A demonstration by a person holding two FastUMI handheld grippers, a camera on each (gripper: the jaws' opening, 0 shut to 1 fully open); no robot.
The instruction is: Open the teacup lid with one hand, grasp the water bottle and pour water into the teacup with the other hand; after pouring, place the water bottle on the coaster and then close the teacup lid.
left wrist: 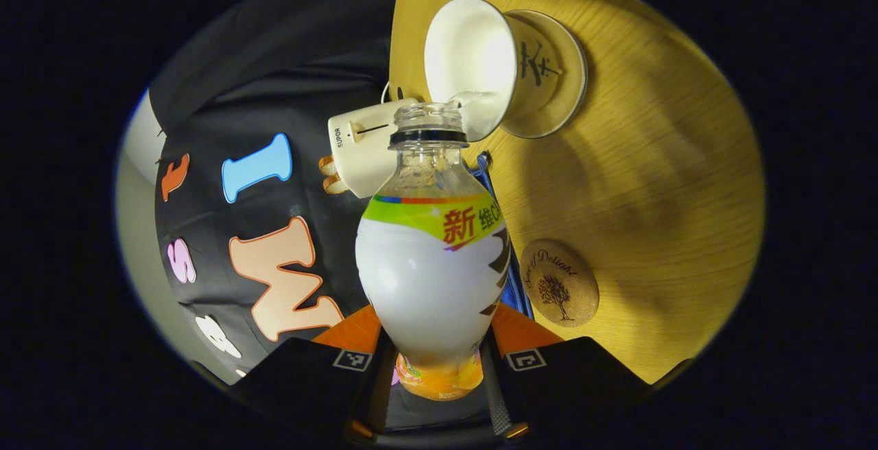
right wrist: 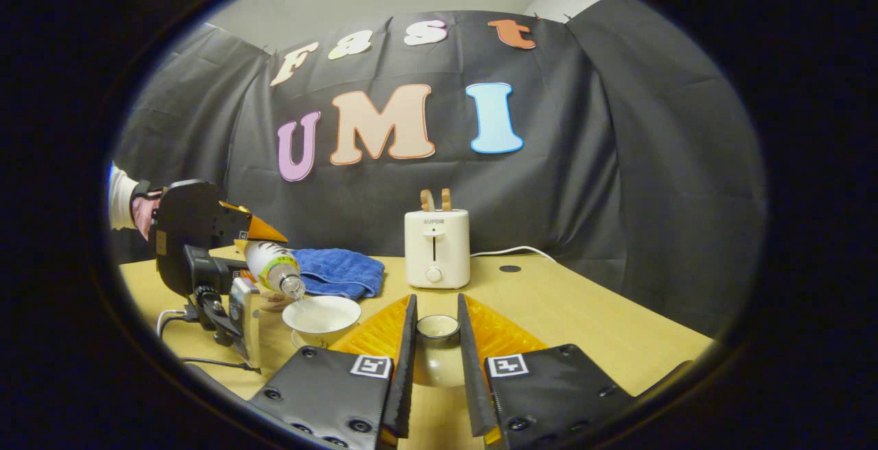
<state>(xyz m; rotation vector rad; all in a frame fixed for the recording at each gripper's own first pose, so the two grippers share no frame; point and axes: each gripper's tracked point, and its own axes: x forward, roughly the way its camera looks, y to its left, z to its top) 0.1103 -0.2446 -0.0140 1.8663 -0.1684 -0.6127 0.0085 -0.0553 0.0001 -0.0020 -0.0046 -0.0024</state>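
Two steps look done: the right tool (right wrist: pixel 436 361) pinches the small white ceramic lid (right wrist: pixel 437 330) at lower centre; the left tool (left wrist: pixel 433 368) clamps the tilted clear plastic water bottle (left wrist: pixel 432 265) over the open white teacup (left wrist: pixel 473 59), upper centre. The round cork coaster (left wrist: pixel 559 283) at lower right waits; re-lidding remains.

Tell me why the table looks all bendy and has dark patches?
Left gripper view: the fisheye lens curves the table, and soft shadows darken it near the teacup. Right gripper view: the table's edges bow too, and the water bottle looks small and slightly blurry.
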